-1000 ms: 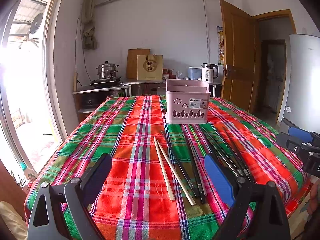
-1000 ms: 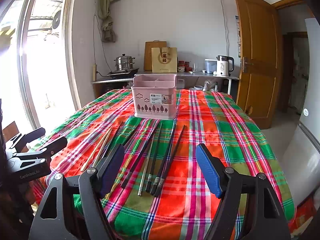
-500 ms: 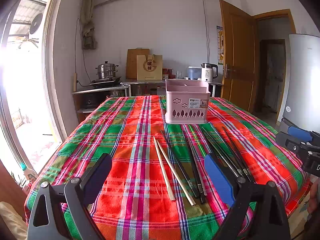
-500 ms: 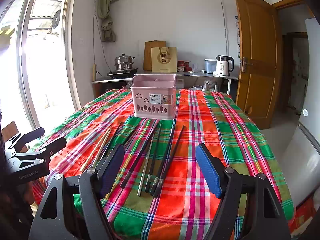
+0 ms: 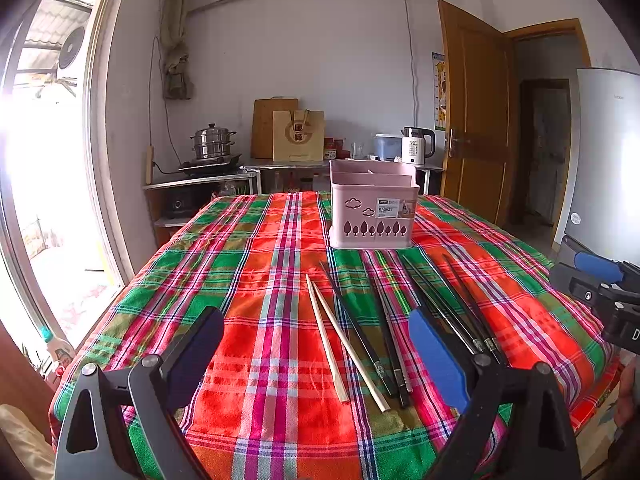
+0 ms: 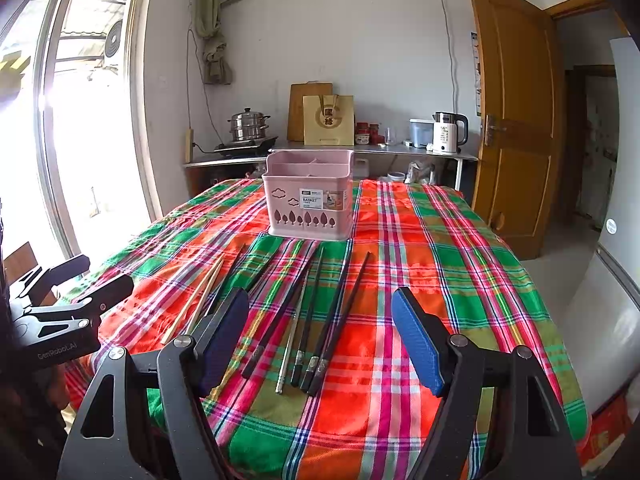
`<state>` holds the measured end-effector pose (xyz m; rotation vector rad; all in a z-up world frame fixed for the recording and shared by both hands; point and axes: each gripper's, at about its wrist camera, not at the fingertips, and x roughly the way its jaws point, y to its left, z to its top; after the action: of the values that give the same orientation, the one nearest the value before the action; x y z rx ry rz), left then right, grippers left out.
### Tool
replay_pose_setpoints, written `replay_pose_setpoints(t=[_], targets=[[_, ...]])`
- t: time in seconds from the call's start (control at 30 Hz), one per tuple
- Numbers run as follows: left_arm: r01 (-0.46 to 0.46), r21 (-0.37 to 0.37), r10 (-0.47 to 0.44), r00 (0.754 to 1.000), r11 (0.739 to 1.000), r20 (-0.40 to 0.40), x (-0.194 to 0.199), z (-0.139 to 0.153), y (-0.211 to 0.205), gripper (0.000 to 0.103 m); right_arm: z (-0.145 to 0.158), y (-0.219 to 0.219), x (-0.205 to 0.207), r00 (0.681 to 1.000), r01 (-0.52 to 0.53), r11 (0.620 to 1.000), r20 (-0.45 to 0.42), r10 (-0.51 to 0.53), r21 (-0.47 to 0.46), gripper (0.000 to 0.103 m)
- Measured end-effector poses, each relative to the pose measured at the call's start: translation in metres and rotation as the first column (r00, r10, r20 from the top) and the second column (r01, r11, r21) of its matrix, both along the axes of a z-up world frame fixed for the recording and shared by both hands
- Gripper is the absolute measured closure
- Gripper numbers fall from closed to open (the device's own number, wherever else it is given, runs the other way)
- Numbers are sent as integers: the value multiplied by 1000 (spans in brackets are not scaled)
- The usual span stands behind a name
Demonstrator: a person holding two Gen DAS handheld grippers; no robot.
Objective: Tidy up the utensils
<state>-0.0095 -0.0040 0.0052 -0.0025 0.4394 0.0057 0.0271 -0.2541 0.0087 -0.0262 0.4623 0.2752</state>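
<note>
A pink utensil basket (image 5: 374,210) stands upright on the plaid tablecloth (image 5: 256,272), empty as far as I can see; it also shows in the right wrist view (image 6: 310,200). In front of it lie two pale wooden chopsticks (image 5: 336,336) and several black chopsticks (image 5: 380,332), flat and pointing toward the basket. In the right wrist view the black chopsticks (image 6: 320,316) lie between the fingers and the wooden pair (image 6: 200,300) lies to the left. My left gripper (image 5: 316,356) is open and empty above the near table edge. My right gripper (image 6: 320,336) is open and empty too.
The table's near edge is right under both grippers. A counter along the back wall holds a steel pot (image 5: 212,144), a cardboard bag (image 5: 298,136) and a white kettle (image 5: 416,150). A wooden door (image 5: 472,120) and a fridge (image 5: 608,152) stand on the right, a window on the left.
</note>
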Motion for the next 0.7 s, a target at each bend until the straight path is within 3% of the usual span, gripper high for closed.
replay_pose_setpoints(t=[0.7], targets=[[9,-3,-9,1000,1000,-17,3,0,3,9,-2,3,0,1000,-3,1000,-7,3,-4,29]])
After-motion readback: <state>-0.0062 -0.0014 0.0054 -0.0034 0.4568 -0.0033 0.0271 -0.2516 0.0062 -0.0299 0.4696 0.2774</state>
